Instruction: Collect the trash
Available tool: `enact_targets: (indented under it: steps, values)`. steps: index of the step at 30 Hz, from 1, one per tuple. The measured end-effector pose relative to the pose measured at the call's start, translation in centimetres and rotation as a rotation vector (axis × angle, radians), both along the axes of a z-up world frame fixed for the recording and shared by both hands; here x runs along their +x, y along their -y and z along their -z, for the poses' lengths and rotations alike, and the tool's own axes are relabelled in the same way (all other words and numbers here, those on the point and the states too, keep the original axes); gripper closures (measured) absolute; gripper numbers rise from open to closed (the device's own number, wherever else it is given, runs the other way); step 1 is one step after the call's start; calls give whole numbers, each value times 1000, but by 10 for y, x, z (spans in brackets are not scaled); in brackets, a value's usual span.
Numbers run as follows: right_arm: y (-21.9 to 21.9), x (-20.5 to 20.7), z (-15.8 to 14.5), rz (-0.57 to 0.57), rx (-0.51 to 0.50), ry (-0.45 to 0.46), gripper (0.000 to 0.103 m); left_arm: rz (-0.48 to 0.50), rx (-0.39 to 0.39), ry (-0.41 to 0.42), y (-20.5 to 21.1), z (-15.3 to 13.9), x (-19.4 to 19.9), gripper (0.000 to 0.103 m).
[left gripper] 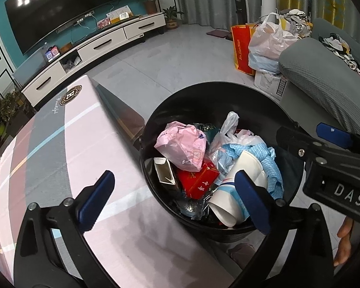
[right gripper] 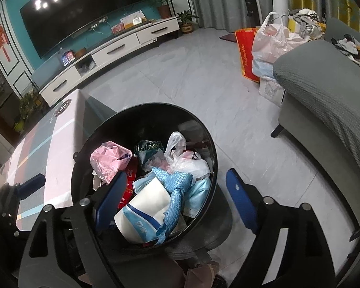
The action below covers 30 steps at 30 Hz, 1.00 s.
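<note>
A round black trash bin (left gripper: 204, 91) (right gripper: 144, 117) stands on the floor beside the table, heaped with rubbish. On top lie a pink plastic bag (left gripper: 182, 144) (right gripper: 108, 158), a white paper cup with a blue band (left gripper: 249, 165) (right gripper: 148, 204), a light blue cloth (left gripper: 271, 165) (right gripper: 180, 182), a red box (left gripper: 199, 180) and a white plastic bag (left gripper: 228, 129) (right gripper: 187, 163). My left gripper (left gripper: 174, 187) is open, one finger over the table, the other over the bin in front of the cup. My right gripper (right gripper: 176, 180) hangs open above the cup and cloth, gripping nothing.
A table with a pink and grey cloth (left gripper: 72, 144) touches the bin's left side. A grey sofa (left gripper: 324, 84) runs along the right, with full plastic bags (left gripper: 268, 40) and an orange bag (left gripper: 241, 48) at its far end. A white TV stand (left gripper: 103, 45) lines the far wall.
</note>
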State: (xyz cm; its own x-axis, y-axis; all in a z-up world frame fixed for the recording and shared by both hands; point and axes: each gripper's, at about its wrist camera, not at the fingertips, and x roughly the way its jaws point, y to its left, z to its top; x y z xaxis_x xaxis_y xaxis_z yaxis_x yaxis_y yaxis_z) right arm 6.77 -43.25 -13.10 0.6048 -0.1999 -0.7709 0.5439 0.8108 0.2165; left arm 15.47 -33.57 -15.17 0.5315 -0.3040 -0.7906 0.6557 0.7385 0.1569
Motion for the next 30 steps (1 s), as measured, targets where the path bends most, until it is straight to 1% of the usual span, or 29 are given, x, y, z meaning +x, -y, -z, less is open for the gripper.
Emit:
enact_targets:
  steps: [2,6,10,13,16,21,23,26,30]
  values:
    - [-1,-2,-3,-1,-6,3,16,-2,-3,5,-2,-3,-2,3]
    - [-6,-6,-9,-3,-17,-3,6,-15,-8,13,-10,-11,-7,3]
    - [-15,-14,-18,-8,-45,-10,3,-29,-40,21,-27,-27,-15,3]
    - [-26,-25,-28,-25,-54,7,3,-48,-64,38,-45,-42,-23,3]
    - [-37,-39,-42,-54,-50,50,3,-65,-93,40,-66,-59,-34,3]
    - [-52,-55,-67,-35,-80,38,3,-93,-127,36,-96,-86,-53,3]
    - [-59,-62,-76,-32,-89,38,3,-121,-142,29,-108,-101,-60,3]
    - [-71,-75,-85,-43,-77,26,3,-168,-124,51,-117,-116,-71,3]
    - [-80,-86,-94,-62,-66,16,3,-171,-115,67,-126,-135,-90,3]
